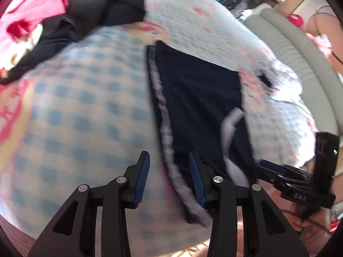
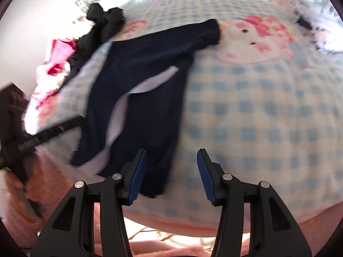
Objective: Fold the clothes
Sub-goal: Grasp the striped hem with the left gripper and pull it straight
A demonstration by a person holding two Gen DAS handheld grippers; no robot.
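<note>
A blue-and-white checked blanket (image 2: 246, 111) with pink cartoon prints fills the space under and ahead of both claws, and on it lies a dark navy garment (image 2: 137, 98) with white trim, stretching forward from the left finger of the right gripper (image 2: 172, 172) (its near hem sits just under that finger). The left gripper (image 1: 169, 176) is spread with nothing between its 2 fingers, the garment's frilled edge running up between them. The right gripper is likewise spread and empty, and far ahead to its left sits a heap of black and pink clothes (image 2: 85, 42).
</note>
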